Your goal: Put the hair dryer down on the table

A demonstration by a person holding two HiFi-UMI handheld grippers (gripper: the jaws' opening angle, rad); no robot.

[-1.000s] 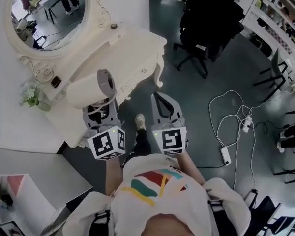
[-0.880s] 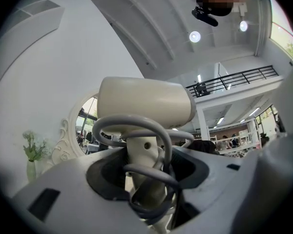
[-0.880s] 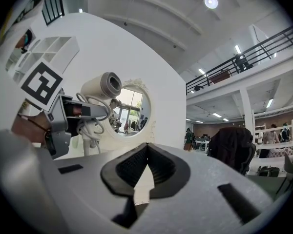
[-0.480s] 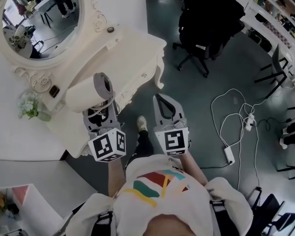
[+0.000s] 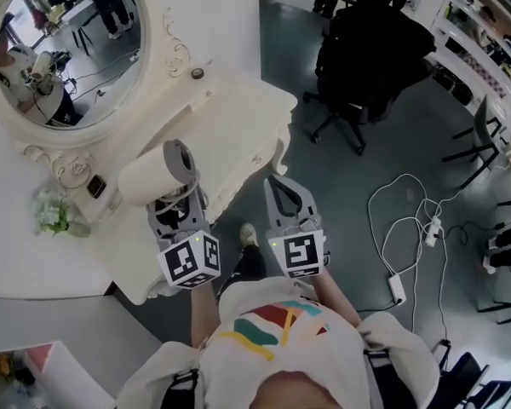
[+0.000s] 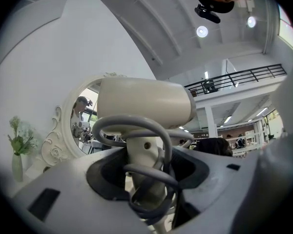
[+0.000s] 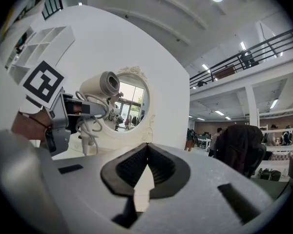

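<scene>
1. Over the bench point(image 5: 238, 118), the left hand-held gripper point(image 5: 172, 207) is clamped wide on the hair dryer point(image 5: 153, 173) handle, cord point(image 6: 136, 126) and all.
2. Beside it, the right hand-held gripper point(image 5: 277, 186) is closed up, empty.
3. Dryer's further in over the bench than a second ago.

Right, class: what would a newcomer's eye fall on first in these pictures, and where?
The cream hair dryer stands out, clamped by its handle in the left hand-held gripper over the white dressing table. Behind it, an ornate oval mirror fills the upper left. The right hand-held gripper is shut and empty beside it.
</scene>
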